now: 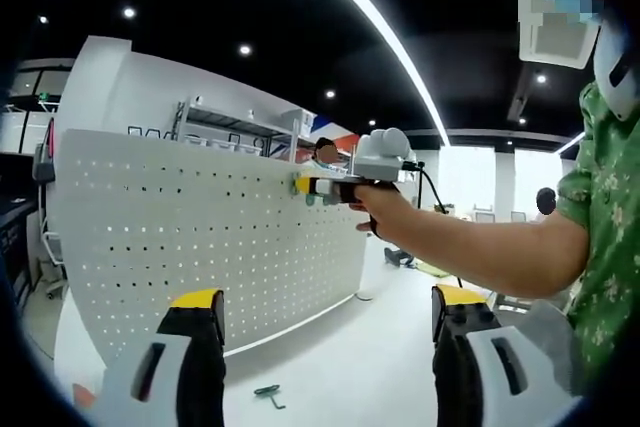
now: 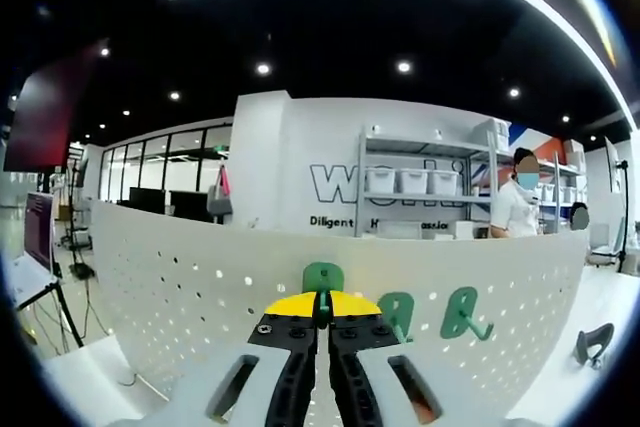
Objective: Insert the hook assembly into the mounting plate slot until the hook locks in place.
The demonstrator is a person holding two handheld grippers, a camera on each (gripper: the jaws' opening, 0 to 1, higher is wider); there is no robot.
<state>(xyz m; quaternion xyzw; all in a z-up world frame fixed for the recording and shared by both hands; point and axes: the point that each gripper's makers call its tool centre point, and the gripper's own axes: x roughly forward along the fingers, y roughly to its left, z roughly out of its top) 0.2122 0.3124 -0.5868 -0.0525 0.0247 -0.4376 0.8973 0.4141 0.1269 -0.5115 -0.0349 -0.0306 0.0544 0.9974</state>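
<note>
A: Up near the top edge of the white pegboard (image 1: 200, 237), in the left gripper view, the right gripper (image 1: 305, 187) is pressed to the panel, held out by a person's hand (image 1: 385, 209). What is it gripping?

B: From the right gripper view, the right gripper (image 2: 322, 309) has its yellow-tipped jaws squeezed together on a green hook (image 2: 323, 278), whose rounded top plate lies flat against the pegboard (image 2: 180, 287).

A: And the left gripper (image 1: 325, 319)?

B: Its jaws stand wide apart with nothing between them, well back from the board.

A: Any other hooks?

B: Two more green hooks (image 2: 398, 314) (image 2: 462, 313) sit on the board just right of the held one, and a dark hook (image 2: 596, 341) further right. A small green piece (image 1: 267, 392) lies on the white surface below the panel, between the left gripper's jaws in that view.

A: Behind the board?

B: Shelving with white bins (image 2: 412, 181), and a person (image 2: 516, 205) standing at the far right.
</note>
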